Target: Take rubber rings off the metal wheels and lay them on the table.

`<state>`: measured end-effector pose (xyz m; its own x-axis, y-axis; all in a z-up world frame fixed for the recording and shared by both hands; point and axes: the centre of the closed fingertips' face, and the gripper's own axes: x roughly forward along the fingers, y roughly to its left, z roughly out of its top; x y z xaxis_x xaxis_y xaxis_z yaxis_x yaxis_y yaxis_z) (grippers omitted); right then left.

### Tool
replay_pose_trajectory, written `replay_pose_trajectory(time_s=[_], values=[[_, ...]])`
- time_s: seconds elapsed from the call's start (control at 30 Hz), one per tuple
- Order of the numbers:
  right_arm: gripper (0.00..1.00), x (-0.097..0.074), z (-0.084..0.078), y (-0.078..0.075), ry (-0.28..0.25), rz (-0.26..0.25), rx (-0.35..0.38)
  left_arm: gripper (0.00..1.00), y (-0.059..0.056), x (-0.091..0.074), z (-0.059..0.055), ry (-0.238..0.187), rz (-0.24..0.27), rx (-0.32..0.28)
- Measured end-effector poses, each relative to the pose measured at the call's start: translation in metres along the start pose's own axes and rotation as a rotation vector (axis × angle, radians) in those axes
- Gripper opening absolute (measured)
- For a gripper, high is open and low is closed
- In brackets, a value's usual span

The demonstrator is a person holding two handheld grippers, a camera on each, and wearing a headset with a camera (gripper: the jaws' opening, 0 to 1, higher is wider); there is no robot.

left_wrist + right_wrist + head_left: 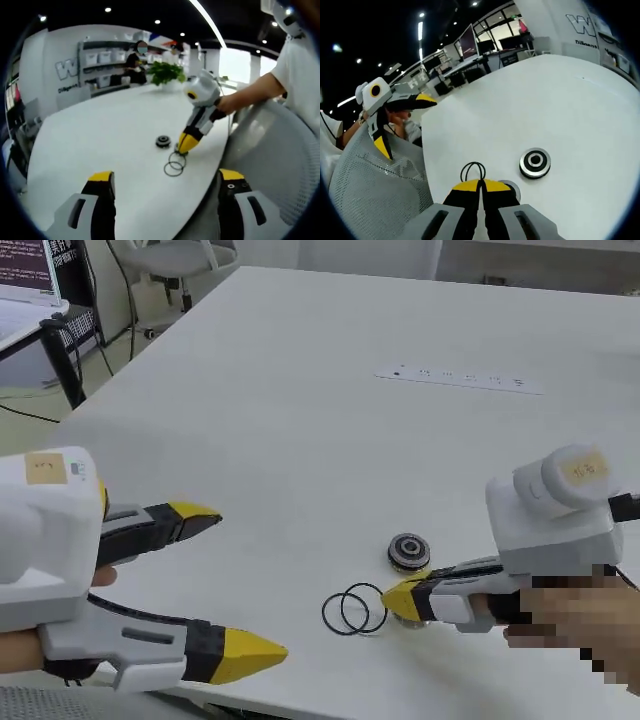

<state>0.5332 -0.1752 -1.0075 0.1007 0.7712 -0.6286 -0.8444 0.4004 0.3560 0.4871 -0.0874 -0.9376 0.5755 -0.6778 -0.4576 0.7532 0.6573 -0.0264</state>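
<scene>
Rubber rings beside closed right tongs

Wht table, ofc chair, shelves w/ bins

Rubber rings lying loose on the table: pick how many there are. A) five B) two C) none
B: two black rubber rings lie overlapping on the white table, just off the tips of the right gripper.
</scene>
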Motion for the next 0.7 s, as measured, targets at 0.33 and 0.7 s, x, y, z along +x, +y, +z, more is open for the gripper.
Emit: replay_pose_trajectory(time_s=[0.33,0.7], values=[[0.03,0.0047,-0.0004,0.0023,0.018,-0.024,-0.088,0.82,0.002,-0.0018,0.0007,-0.013,0.013,-0.028],[0.07,0.0042,-0.0006,0.0029,0.035,-0.026,-0.141,0.8,0.0029,-0.0029,-0.0014,-0.004,0.019,-0.034]])
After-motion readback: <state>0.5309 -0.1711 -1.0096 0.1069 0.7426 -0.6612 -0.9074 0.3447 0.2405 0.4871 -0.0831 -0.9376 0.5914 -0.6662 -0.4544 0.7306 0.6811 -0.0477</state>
